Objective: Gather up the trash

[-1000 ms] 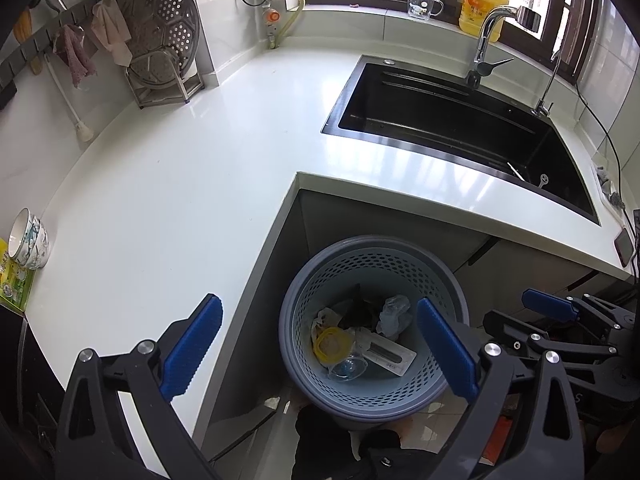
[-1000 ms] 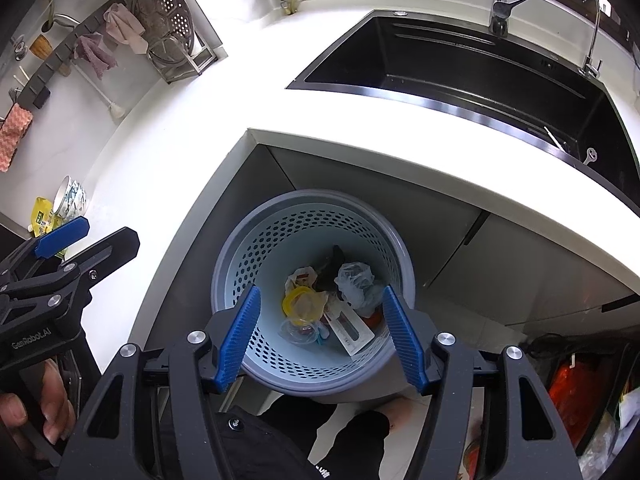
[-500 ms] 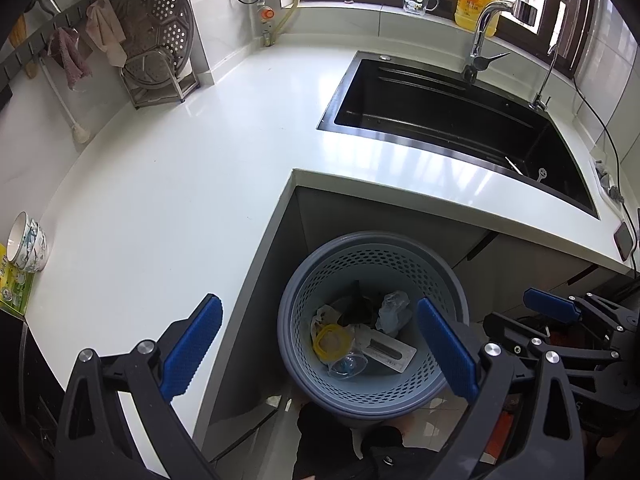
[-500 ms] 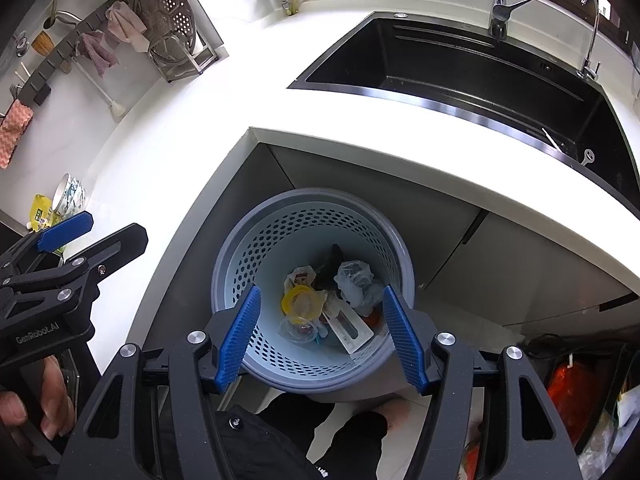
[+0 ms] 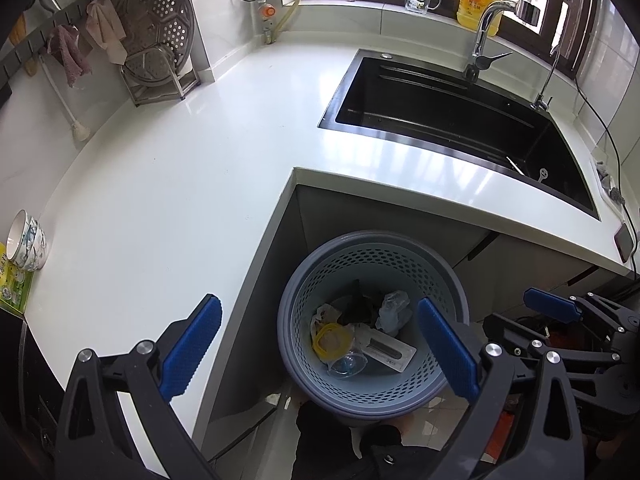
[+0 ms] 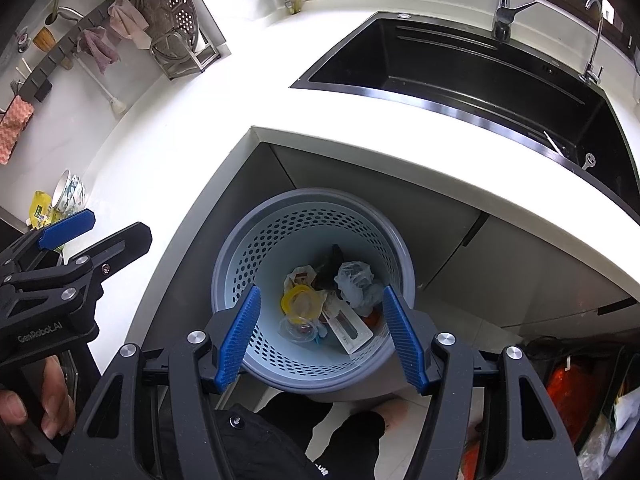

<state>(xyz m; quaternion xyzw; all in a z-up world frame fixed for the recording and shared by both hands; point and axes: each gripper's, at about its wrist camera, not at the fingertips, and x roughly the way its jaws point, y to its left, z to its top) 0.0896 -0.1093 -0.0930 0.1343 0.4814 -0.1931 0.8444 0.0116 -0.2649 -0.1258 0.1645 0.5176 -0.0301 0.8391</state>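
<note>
Right wrist view is looking straight down into the perforated grey-blue bin (image 6: 312, 292) standing on the floor in the inner corner under the white countertop (image 6: 200, 132), and the right gripper (image 6: 320, 336) is hanging above it with its blue pads spread wide and nothing between them. The trash (image 6: 328, 300) is lying at the bottom of the bin: a yellow ring-shaped lid, a crumpled clear plastic bag, a flat white wrapper with a window, a dark scrap. The left gripper (image 5: 316, 352) is likewise hanging released and empty, its pads straddling the near rim of the bin in its own view, with the countertop showing no loose litter on the stretch that is visible. My reading is that the collecting is nearly or wholly finished, so the step in hand is a check: doing it well means sweeping both cameras slowly along the counter, the black sink (image 5: 452, 108) and the window ledge for any missed scrap, keeping the tongs released and clear of the bin rim so as not to tip it. Compared with a second ago, almost nothing is changing: the bin contents are lying the same, both grippers are staying open, and the left view is drifting only slightly, the counter sitting a touch lower in frame.
</note>
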